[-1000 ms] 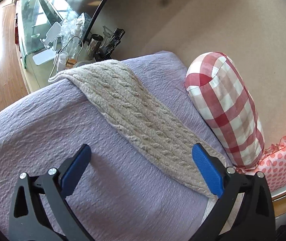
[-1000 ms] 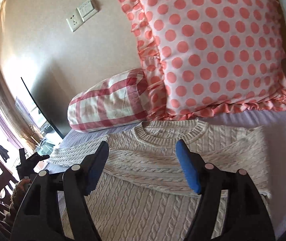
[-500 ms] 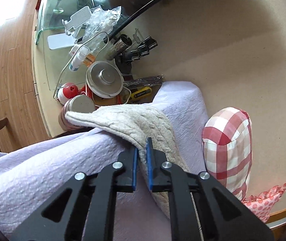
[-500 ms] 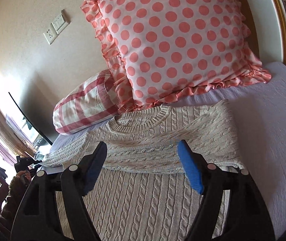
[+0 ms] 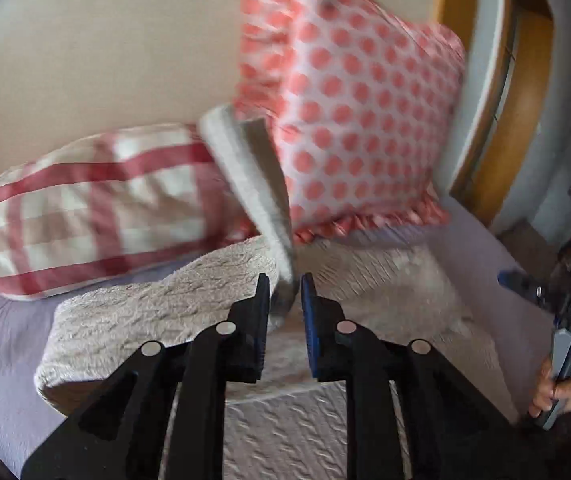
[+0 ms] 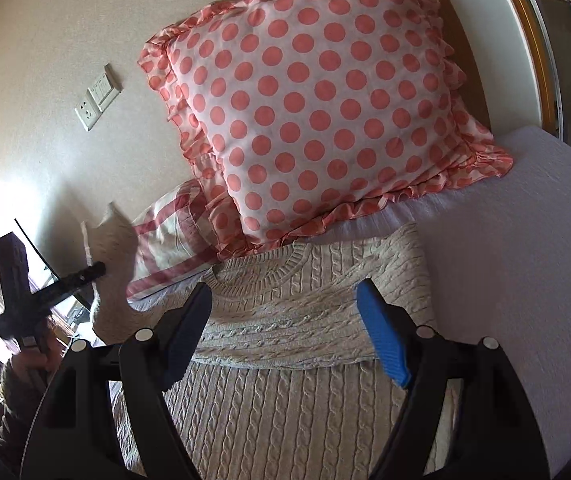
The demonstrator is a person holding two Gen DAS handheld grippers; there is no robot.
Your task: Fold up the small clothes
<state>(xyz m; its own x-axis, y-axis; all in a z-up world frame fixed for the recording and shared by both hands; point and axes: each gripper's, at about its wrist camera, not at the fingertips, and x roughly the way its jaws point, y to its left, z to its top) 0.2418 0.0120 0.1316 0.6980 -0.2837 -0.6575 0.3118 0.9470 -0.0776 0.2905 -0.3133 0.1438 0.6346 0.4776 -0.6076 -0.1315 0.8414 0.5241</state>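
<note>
Left wrist view: left claw (image 5: 285, 296) pinches sweater sleeve (image 5: 245, 168), lifted (blurred) before polka-dot pillow (image 5: 365, 120) | right claw (image 6: 285, 328) gapes wide, empty, over cream sweater (image 6: 305, 308) flat on bed (image 6: 525, 260)

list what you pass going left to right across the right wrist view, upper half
left gripper holding the sleeve → wall socket → checked pillow → dotted pillow → bed frame
</note>
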